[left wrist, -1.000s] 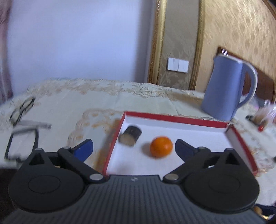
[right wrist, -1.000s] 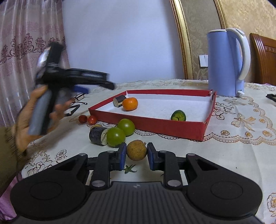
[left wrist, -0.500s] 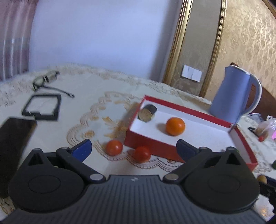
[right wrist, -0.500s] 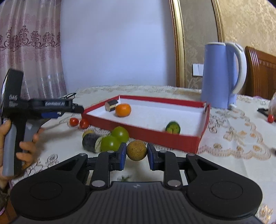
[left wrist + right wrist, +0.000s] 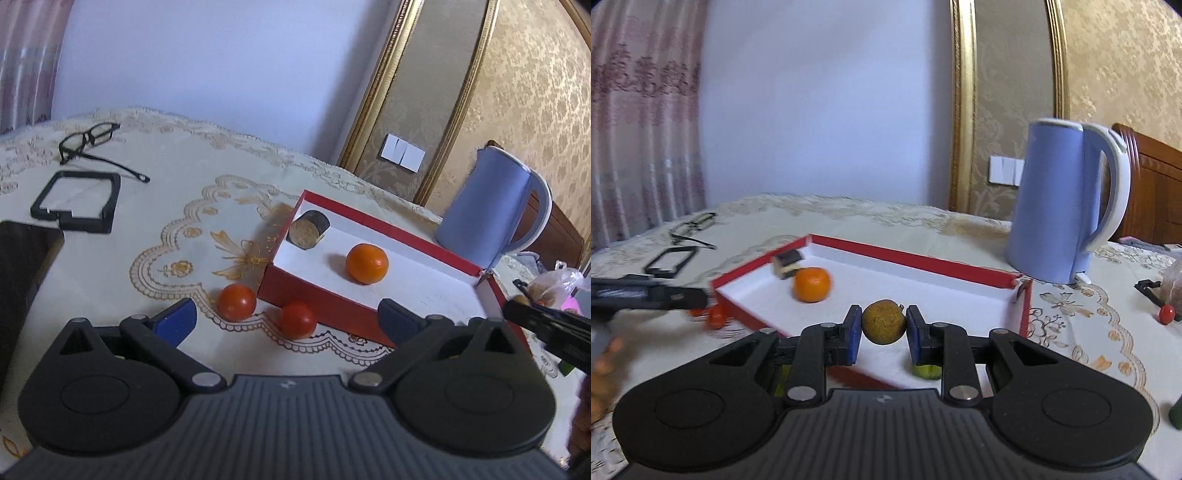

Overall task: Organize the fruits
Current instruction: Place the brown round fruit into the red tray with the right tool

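My right gripper (image 5: 882, 329) is shut on a round brown fruit (image 5: 883, 322) and holds it above the near part of the red box (image 5: 923, 260). Inside the box lie an orange (image 5: 811, 284), a dark cut fruit piece (image 5: 788, 263) and a green fruit (image 5: 926, 371) half hidden behind my fingers. My left gripper (image 5: 286, 319) is open and hangs over two red tomatoes (image 5: 236, 302) (image 5: 297, 319) on the cloth beside the box's near left wall (image 5: 317, 295). The orange (image 5: 366, 263) and dark piece (image 5: 308, 234) show there too.
A blue kettle (image 5: 1067, 206) stands behind the box at the right. Glasses (image 5: 88, 142), a black frame (image 5: 77, 203) and a dark phone (image 5: 18, 273) lie on the left. A bag (image 5: 1172, 284) and a small red fruit (image 5: 1166, 314) sit at the far right.
My right gripper rose with the brown fruit and came forward over the box. My left gripper drew back from the box and sank toward the two tomatoes.
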